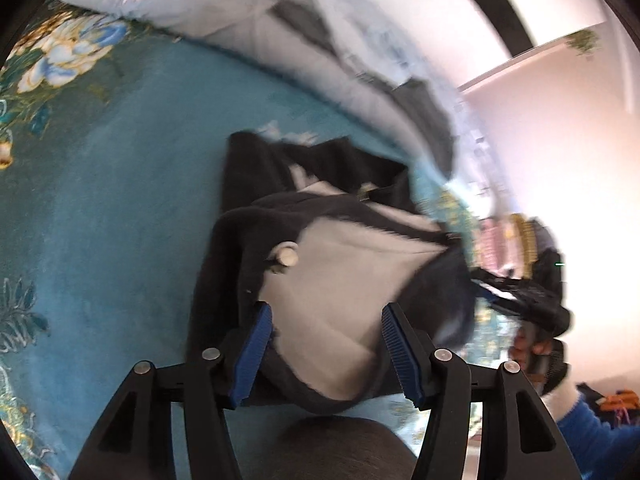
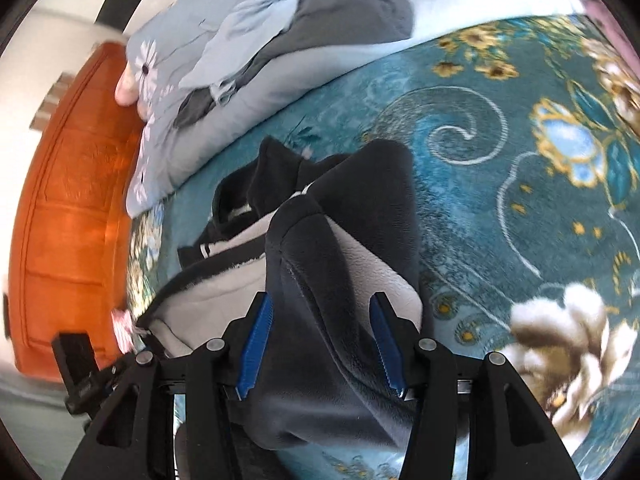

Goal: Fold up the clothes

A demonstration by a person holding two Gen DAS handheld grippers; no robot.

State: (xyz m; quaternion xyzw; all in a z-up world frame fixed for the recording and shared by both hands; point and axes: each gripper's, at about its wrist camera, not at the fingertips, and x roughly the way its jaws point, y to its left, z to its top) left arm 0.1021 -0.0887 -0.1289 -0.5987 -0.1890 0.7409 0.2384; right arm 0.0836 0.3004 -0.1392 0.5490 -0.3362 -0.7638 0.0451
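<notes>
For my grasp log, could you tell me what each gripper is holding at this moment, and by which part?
Neither clearly holds anything. The left gripper and right gripper are both open, with folds of the black fleece garment lying loosely between their fingers.

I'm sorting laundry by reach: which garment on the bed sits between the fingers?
The black fleece jacket with the white lining, lying between the open fingers on the teal blanket; the grey garment lies far off on the pale duvet.

jacket (image 2: 352,216) on blanket (image 2: 500,208), pillow (image 2: 240,92) behind, headboard (image 2: 72,208) left
</notes>
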